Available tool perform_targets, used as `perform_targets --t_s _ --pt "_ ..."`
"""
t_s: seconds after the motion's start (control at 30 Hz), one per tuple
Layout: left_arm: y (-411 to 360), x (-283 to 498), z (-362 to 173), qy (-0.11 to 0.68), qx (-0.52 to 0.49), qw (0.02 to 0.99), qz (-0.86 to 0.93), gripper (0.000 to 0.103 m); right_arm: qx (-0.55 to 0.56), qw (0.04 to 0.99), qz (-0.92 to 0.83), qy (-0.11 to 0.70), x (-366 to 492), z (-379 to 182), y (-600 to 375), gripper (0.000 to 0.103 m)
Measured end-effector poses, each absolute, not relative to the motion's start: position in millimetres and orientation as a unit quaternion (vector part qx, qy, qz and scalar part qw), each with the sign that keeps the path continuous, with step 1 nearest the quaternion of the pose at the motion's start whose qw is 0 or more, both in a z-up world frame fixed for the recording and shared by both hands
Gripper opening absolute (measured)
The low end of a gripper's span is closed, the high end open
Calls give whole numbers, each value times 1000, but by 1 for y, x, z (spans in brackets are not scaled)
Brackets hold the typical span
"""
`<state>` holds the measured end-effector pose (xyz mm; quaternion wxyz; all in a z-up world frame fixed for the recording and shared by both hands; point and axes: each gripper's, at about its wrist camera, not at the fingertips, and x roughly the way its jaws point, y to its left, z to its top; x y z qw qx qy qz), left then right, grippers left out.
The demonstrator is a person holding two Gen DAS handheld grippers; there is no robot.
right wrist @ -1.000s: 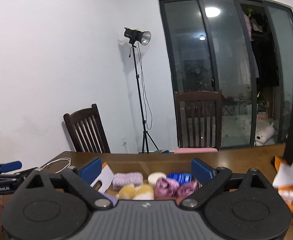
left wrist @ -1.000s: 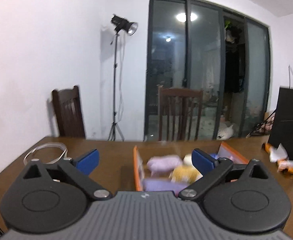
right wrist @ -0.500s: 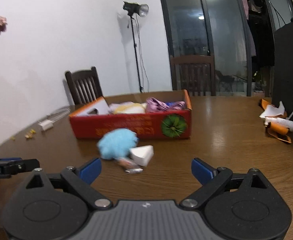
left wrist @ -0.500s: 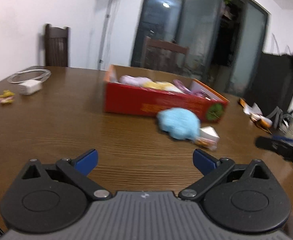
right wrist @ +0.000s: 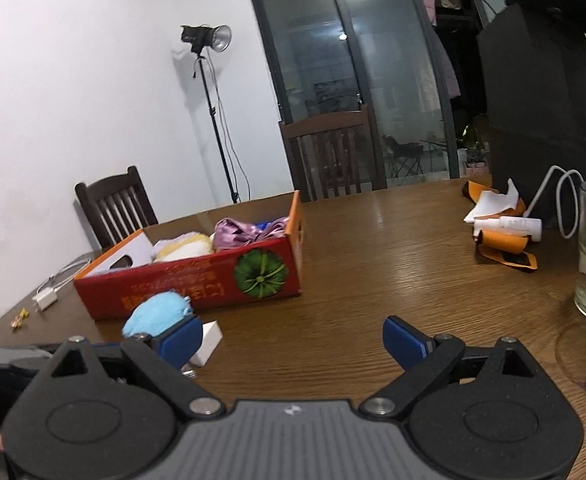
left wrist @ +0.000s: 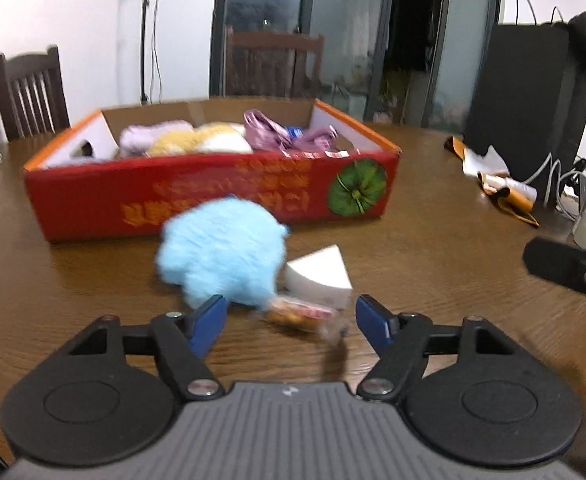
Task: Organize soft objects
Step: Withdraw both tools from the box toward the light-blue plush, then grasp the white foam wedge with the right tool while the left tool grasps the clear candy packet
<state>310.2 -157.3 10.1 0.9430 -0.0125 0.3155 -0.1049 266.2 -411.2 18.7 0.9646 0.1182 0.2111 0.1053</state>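
We count one blue plush (left wrist: 221,256) lying on the bench (left wrist: 433,248) just in front of one red box (left wrist: 213,192), beside one white wedge (left wrist: 319,276) and one wrapped snack (left wrist: 297,316). Our left tool (left wrist: 289,316) is closing, with nothing pressed between its fingers; our right tool (right wrist: 293,340) stands wide apart over bare wood. Two dark chairs (right wrist: 113,204) and one lamp stand (right wrist: 207,40) line the white wall.

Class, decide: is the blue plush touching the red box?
Cannot tell. In both wrist views the blue plush overlaps the red box front, so neither contact nor a gap shows.
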Motion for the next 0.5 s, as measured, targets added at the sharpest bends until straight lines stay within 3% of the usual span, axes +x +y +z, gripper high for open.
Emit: perform_targets --t_s 0.17,0.23,0.33,0.5 --pt "-168 318 3 319 12 942 -107 64 131 963 122 202 270 23 -414 97" --pt "-169 321 3 319 17 941 -109 52 128 962 129 202 271 23 -410 97" --pt "-170 322 4 318 25 940 -119 42 130 960 136 207 275 20 -407 97" --pt "-165 308 5 319 32 936 -143 40 123 959 134 219 280 18 -398 97"
